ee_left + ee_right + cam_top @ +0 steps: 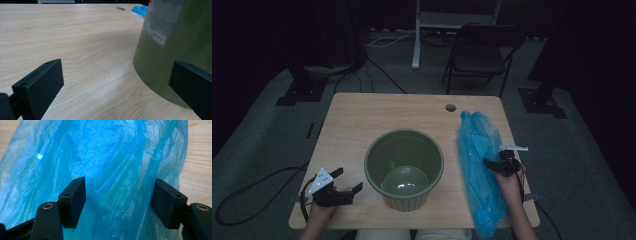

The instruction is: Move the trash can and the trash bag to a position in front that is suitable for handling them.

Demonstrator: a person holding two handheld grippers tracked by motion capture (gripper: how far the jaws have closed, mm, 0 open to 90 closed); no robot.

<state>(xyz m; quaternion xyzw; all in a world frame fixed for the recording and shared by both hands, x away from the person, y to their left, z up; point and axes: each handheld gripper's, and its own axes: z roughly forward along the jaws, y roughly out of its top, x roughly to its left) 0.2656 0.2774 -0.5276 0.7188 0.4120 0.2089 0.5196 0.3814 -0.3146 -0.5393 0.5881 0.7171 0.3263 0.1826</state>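
Note:
A crumpled blue plastic bag (479,165) lies lengthwise on the right side of the wooden table (362,115), its near end hanging over the front edge. My right gripper (493,165) is over the bag's middle. In the right gripper view its jaws stand wide apart (120,197) with loose blue film (107,157) between them, not pinched. A green plastic bucket (404,167) stands upright at the table's centre front. My left gripper (348,180) rests low at the front left, open (117,80), with the bucket's wall (175,50) just beside its right jaw.
A round cable hole (450,107) sits near the table's far edge. Beyond the table stand a folding chair (482,50) and a white stand (416,35). Cables run across the grey floor (257,185) at the left.

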